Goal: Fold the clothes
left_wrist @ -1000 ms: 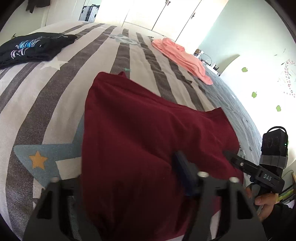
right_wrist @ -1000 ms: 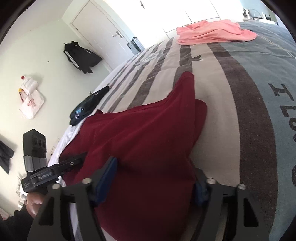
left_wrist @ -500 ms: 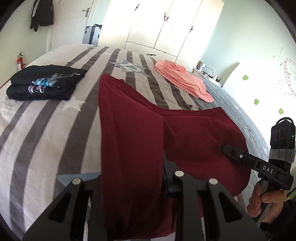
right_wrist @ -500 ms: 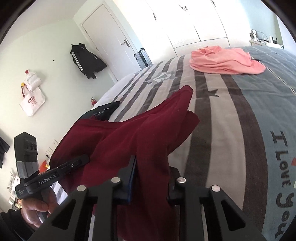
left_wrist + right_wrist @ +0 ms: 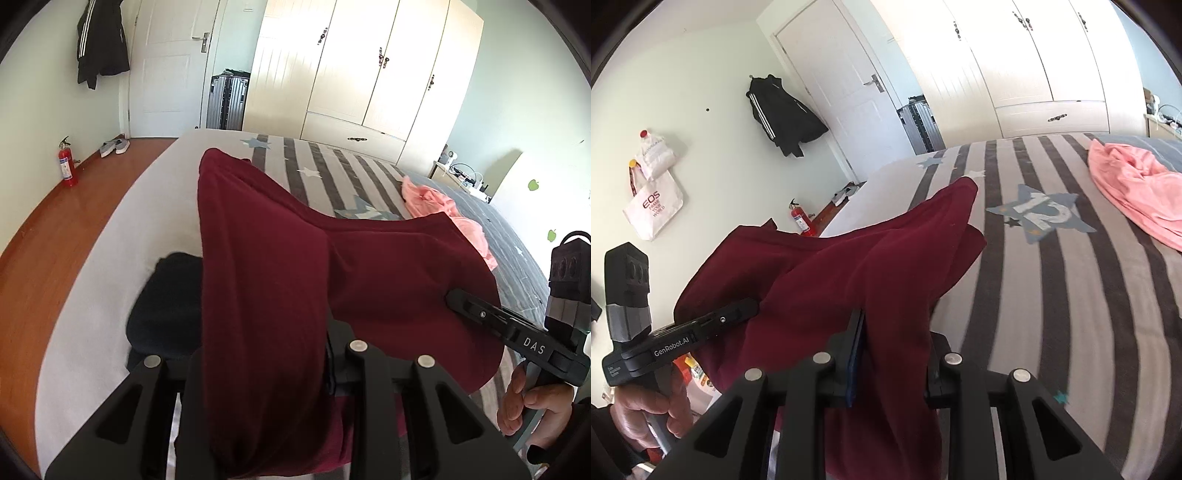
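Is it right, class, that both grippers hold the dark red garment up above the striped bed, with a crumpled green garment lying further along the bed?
Not quite. The crumpled garment is pink, not green, as the right wrist view shows. Otherwise correct: the left gripper and right gripper hold the dark red garment above the striped bed.

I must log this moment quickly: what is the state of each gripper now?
Left gripper: closed on the maroon garment.
Right gripper: closed on the same maroon garment.

Bright daylight washes the wardrobe pale; fisheye bending, dark corners, slight motion blur.
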`<state>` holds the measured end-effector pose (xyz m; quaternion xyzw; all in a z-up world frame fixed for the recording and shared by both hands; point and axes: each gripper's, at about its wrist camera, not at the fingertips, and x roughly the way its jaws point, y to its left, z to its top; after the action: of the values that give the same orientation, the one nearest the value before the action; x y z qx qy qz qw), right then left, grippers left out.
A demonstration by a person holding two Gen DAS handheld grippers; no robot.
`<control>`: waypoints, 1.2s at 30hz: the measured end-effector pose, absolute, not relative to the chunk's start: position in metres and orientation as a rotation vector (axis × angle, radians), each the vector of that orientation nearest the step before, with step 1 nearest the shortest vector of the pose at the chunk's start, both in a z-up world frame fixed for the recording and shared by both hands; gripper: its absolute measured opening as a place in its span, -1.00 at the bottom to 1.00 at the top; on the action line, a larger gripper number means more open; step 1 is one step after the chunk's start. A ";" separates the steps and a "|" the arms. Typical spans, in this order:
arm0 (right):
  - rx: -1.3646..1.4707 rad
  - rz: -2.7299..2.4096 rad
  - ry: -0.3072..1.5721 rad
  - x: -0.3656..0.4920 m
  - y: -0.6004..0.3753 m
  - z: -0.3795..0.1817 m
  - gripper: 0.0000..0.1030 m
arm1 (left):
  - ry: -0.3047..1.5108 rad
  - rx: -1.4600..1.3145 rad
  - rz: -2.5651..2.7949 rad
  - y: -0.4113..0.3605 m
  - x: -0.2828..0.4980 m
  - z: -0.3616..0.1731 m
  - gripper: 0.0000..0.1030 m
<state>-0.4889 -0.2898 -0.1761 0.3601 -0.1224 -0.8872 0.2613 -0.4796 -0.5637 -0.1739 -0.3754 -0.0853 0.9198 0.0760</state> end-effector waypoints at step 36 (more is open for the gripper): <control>1.048 -2.560 -0.166 -0.549 -0.380 -0.226 0.00 | -0.368 -1.106 3.035 -0.665 -0.505 -0.205 -0.03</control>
<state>-0.5490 -0.3796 -0.2264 0.3717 -0.0588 -0.9080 0.1840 -0.5047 -0.6649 -0.2052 -0.3398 -0.1131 0.9321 -0.0547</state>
